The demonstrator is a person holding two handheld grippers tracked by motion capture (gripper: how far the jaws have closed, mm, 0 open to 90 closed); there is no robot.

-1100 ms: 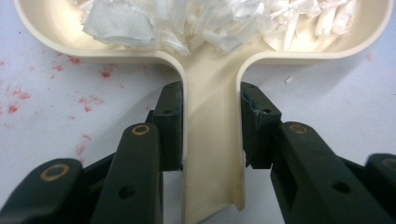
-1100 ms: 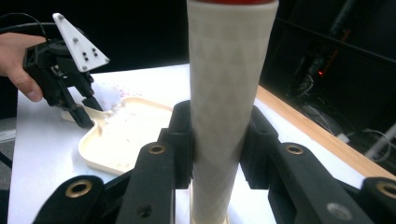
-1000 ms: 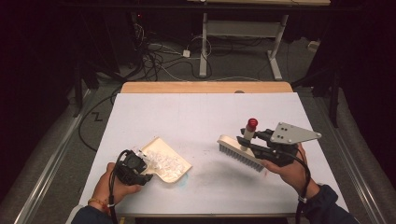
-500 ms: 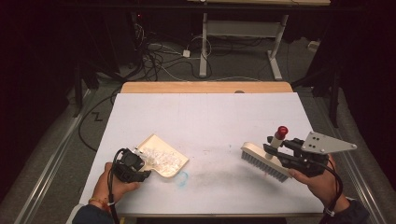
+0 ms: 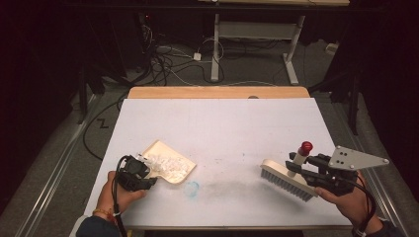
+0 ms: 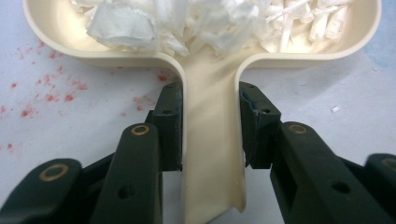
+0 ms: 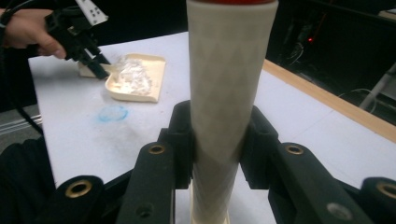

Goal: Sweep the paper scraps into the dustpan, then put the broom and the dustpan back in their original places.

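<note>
A cream dustpan [image 5: 173, 160] lies on the white table [image 5: 222, 128] at the front left, holding a heap of white paper scraps [image 5: 165, 164]. My left gripper [image 5: 143, 173] is shut on the dustpan's handle [image 6: 212, 154], with the scraps [image 6: 196, 21] in the pan just ahead of the jaws. At the front right my right gripper [image 5: 299, 170] is shut on the upright cream handle [image 7: 226, 93] of a hand brush [image 5: 286, 178], which has a red cap [image 5: 306, 146] and bristles touching the table. The dustpan [image 7: 135, 77] and the other hand show far off in the right gripper view.
A faint blue ring [image 5: 191, 188] marks the table between pan and brush, and small red specks [image 6: 42, 93] dot the surface beside the pan. A wooden strip [image 5: 217, 92] edges the far side. Cables and desk legs [image 5: 215, 49] lie on the floor beyond.
My right gripper has carried the brush to the right and slightly nearer, away from the dustpan. The left gripper and the dustpan have stayed in place.
</note>
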